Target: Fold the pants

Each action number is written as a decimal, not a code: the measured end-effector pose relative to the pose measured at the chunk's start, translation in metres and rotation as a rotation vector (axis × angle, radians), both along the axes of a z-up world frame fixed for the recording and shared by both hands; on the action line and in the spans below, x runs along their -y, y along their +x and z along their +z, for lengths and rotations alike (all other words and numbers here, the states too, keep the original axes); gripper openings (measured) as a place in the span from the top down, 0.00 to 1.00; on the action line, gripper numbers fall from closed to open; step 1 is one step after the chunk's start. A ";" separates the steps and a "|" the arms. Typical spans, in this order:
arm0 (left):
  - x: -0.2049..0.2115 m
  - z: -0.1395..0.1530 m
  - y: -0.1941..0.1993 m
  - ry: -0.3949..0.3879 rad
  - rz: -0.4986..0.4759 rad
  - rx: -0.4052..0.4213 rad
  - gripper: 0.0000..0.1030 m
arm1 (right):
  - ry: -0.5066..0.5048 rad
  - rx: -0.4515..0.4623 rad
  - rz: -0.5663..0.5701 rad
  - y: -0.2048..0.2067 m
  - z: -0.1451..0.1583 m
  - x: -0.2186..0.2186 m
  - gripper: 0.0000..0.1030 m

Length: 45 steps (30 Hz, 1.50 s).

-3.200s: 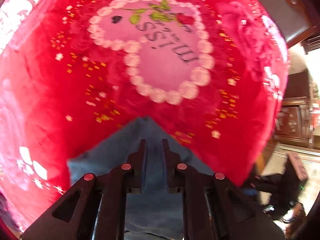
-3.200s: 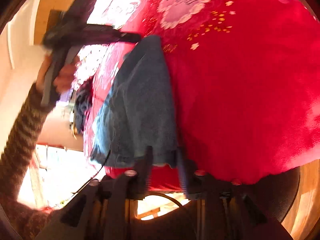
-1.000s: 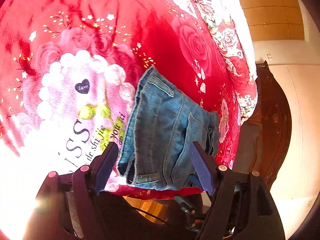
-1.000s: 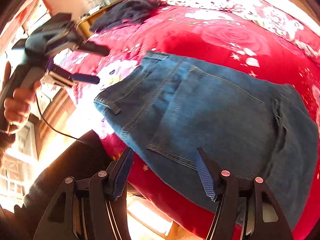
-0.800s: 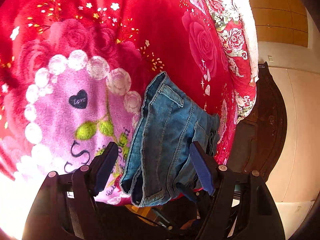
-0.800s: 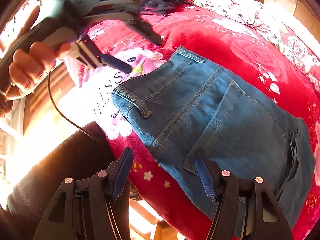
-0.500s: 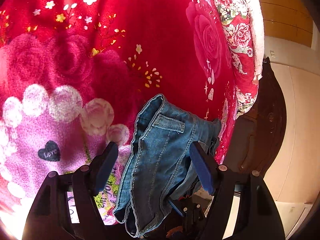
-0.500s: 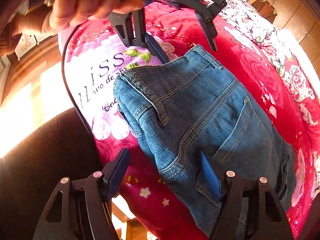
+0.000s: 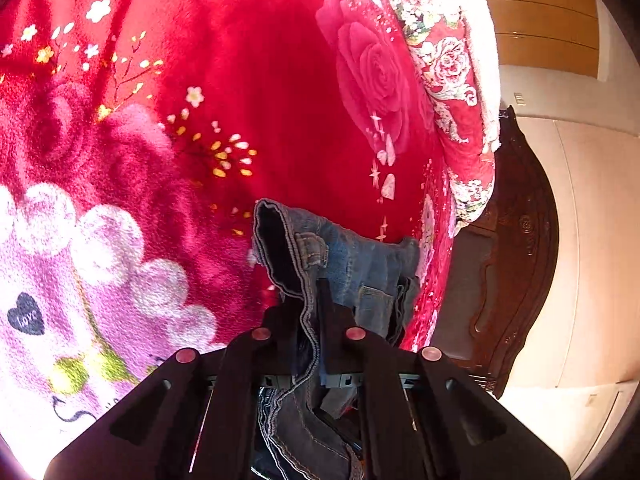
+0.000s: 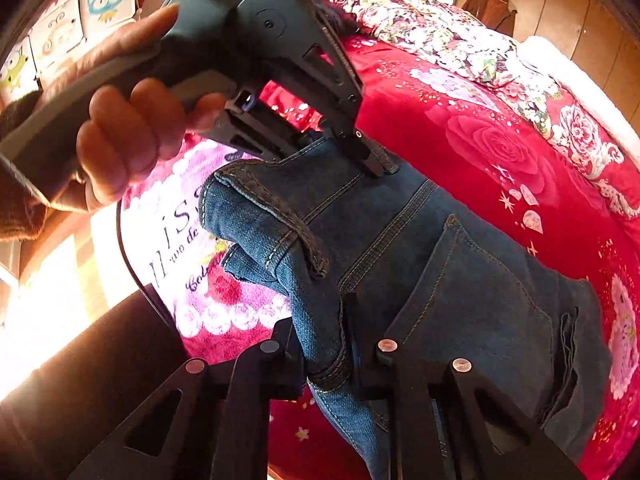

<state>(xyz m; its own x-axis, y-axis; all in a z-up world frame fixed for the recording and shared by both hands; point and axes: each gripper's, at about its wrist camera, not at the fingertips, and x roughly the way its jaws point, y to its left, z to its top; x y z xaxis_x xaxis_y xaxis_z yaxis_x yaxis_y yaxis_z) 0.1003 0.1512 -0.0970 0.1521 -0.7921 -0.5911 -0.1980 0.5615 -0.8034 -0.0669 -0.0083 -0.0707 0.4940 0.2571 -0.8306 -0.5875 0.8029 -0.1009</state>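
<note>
Now my black left gripper (image 9: pixel 310 304) and right gripper (image 10: pixel 320 332) each pinch the folded blue denim pants' (image 10: pixel 460 280) waistband; pants run lengthwise along the red floral blanket (image 10: pixel 500 148), far end cut off.

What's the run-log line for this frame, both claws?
stage: grasp for next fold | left claw: shut on jeans waistband | right claw: shut on waistband near edge | jeans: folded, on red blanket
</note>
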 end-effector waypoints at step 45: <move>0.219 0.027 -0.009 0.114 -0.209 0.030 0.37 | 0.867 -0.191 -0.888 -0.021 0.030 0.393 0.46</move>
